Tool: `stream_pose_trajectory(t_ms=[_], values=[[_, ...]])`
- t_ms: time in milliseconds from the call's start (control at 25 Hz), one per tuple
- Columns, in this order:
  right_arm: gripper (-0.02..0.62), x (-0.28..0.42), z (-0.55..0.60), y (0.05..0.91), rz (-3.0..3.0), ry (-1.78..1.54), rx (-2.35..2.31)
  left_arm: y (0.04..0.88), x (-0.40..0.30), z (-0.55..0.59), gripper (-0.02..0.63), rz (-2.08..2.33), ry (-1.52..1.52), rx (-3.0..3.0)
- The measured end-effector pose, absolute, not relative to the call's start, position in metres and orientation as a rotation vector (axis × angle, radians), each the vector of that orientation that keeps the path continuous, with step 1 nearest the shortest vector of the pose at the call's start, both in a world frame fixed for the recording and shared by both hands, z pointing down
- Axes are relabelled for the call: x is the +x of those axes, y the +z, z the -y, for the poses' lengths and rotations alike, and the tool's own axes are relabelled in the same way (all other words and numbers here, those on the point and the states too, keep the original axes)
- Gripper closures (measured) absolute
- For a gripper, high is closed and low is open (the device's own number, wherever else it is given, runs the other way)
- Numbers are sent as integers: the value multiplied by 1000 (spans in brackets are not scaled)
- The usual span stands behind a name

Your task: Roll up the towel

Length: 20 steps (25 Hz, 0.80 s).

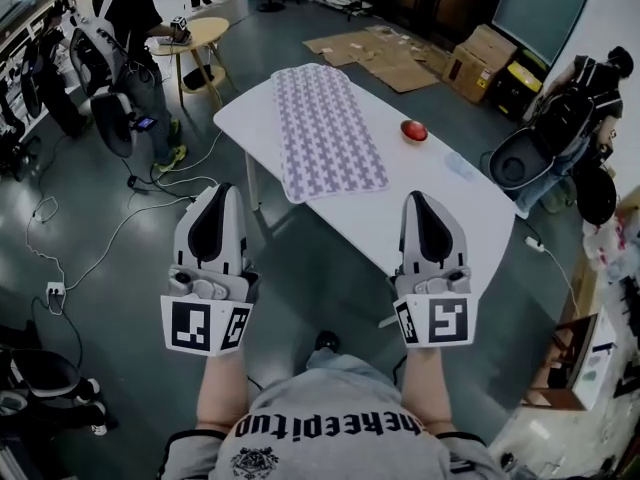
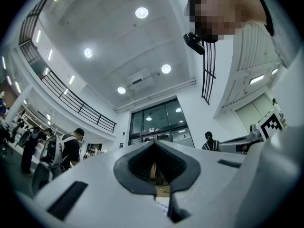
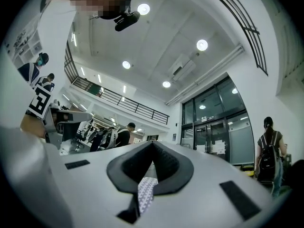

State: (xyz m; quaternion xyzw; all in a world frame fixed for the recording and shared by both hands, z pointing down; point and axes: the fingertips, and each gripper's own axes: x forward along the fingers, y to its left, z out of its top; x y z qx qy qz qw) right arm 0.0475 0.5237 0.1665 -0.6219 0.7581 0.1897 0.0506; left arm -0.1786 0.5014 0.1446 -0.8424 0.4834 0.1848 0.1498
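Note:
A purple-and-white patterned towel (image 1: 325, 133) lies flat and unrolled along the white table (image 1: 455, 213). Both grippers are held up over the floor, short of the table's near edge and touching nothing. My left gripper (image 1: 220, 190) is shut and empty, and so is my right gripper (image 1: 415, 198). In the right gripper view the jaws (image 3: 153, 144) meet, and a strip of the towel (image 3: 146, 190) shows through the slit below them. The jaws also meet in the left gripper view (image 2: 154, 144), pointing upward toward the ceiling.
A red object (image 1: 414, 130) sits on the table right of the towel. A round wooden table (image 1: 195, 33) with a person (image 1: 130, 18) beside it stands at far left. Flattened cardboard (image 1: 390, 58) lies behind, a person with a black chair (image 1: 520, 163) is right, and cables (image 1: 60, 288) cross the floor.

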Motion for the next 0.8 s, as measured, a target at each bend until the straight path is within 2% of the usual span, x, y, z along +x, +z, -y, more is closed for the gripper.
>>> stream_pose_trajectory(t_ms=[800], values=[[594,100,-421,187,-2352,534,-1856,163,-123,-400,603,-1401,484,-2416]])
